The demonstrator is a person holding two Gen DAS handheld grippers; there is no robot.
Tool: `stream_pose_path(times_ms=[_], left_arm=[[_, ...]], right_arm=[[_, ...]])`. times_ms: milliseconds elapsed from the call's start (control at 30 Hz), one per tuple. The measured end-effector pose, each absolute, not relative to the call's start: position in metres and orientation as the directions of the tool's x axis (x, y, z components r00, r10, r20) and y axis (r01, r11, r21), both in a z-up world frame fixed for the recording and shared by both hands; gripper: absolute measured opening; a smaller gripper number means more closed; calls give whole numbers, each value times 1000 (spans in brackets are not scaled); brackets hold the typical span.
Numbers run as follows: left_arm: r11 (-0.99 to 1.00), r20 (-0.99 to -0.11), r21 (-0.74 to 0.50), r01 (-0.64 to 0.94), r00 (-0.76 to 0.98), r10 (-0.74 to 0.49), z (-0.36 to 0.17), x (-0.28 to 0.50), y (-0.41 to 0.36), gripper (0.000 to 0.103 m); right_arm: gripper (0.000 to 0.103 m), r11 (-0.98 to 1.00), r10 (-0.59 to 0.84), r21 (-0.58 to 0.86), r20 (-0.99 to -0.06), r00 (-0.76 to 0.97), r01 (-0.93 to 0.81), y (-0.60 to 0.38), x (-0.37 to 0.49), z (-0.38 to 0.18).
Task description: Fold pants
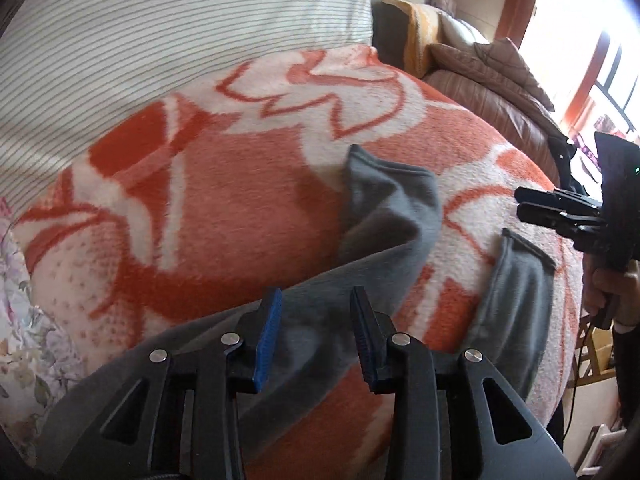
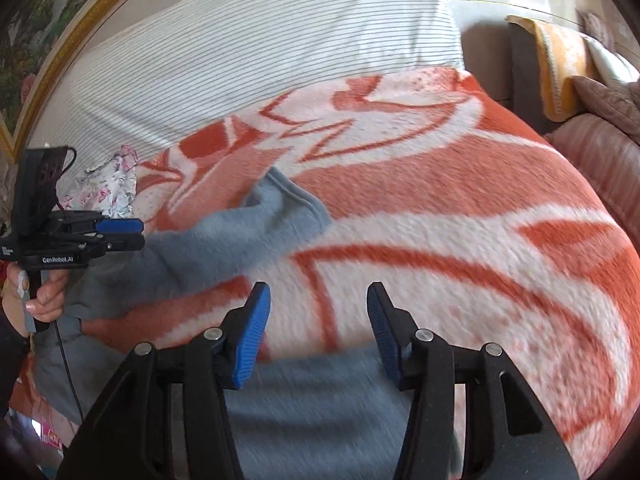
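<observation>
Grey fleece pants (image 1: 384, 216) lie spread on an orange and white blanket (image 1: 224, 200). In the left wrist view one leg runs up to a cuff, the other leg (image 1: 516, 292) lies to the right. My left gripper (image 1: 316, 300) is open and hovers over the near leg, holding nothing. My right gripper (image 1: 520, 202) shows side-on at the right edge. In the right wrist view my right gripper (image 2: 318, 300) is open above the blanket, with grey pants fabric (image 2: 320, 392) just below it. The left gripper (image 2: 140, 234) shows at the left over the other leg (image 2: 240, 232).
A striped white pillow (image 1: 168, 32) lies at the head of the bed. A brown leather sofa (image 1: 500, 96) with a jacket stands to the right. Floral fabric (image 1: 24, 320) lies at the left edge. A gold-framed picture (image 2: 60, 40) hangs behind.
</observation>
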State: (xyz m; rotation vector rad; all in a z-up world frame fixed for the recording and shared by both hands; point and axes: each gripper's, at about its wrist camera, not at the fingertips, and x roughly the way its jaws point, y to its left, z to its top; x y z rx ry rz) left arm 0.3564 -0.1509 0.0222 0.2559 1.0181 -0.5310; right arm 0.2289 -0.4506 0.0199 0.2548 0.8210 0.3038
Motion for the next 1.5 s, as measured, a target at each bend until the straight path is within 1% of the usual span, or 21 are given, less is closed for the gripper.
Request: stream_pose_path(times_ms=[167,267,300,367,433,567,700,767,833,867,900,933,967,1000,1033,1067,1100,1133,1233,1400,1500], left_arm=[[875,-877,-66,480,390,-280,6,374,-107,41],[875,-884,-62,480,380,-271,-2,380,-93,46],[872,-888,-64,486,371,-273,-5,382,-89,49],[866,-895,-55,497,360,-263,-10,386,-83,51],[859,-903,-51,510,344,-258,-14,390,-79,54],[864,-911,-24,503,344,-226,-21,403,-69,56],[879,-923,-23,476,327,-202,-34,421,-52,61],[879,-942,-42,475,275,-194,-48,430,-42,65],[880,-951,-66,471,237,-198,-61,433,-34,77],[885,-947,-85,458,238,-215,-64,434,-29,78],[886,-944,-99,452,237,-227,-65,434,-26,79],[887,-943,-105,450,239,-233,-65,433,-25,78],[886,-942,-103,453,241,-233,-65,431,-25,76],[881,-942,-98,462,242,-232,-65,428,-26,69],[872,-941,-100,478,240,-240,-64,425,-29,53],[859,-938,-114,498,232,-259,-61,419,-32,42],[851,-938,-116,512,226,-264,-57,414,-35,18],[846,-940,-107,522,224,-257,-55,408,-39,5],[822,-944,7,570,276,-183,-45,383,-53,2],[789,-922,76,610,345,-178,-18,338,-59,1],[789,-904,89,608,381,-192,0,322,-59,1]], right_arm=[[52,920,390,320,-706,591,-226,-421,289,25],[52,912,410,330,-719,562,-243,-408,319,23],[52,909,417,338,-719,556,-244,-407,327,22],[52,901,434,362,-724,536,-241,-406,344,21],[52,887,461,388,-720,519,-250,-405,356,20],[52,881,472,374,-731,493,-289,-393,372,17],[52,880,463,342,-772,434,-331,-374,389,5],[52,884,444,311,-794,415,-350,-365,396,-3],[52,892,408,267,-821,398,-364,-358,402,-12],[50,897,388,243,-834,392,-370,-355,404,-16],[43,899,375,226,-840,392,-376,-354,404,-18],[25,903,358,203,-845,399,-379,-353,404,-19],[13,906,348,192,-846,404,-378,-354,404,-19],[9,906,356,201,-838,413,-374,-358,404,-17],[6,904,374,221,-823,428,-366,-364,402,-13],[6,905,382,230,-810,445,-358,-369,400,-9],[6,907,385,234,-799,463,-350,-374,397,-5],[5,910,387,241,-786,482,-338,-380,395,0],[5,917,391,263,-748,537,-301,-399,386,13],[5,912,408,332,-683,606,-240,-432,371,27],[5,910,406,356,-654,639,-213,-447,359,32]])
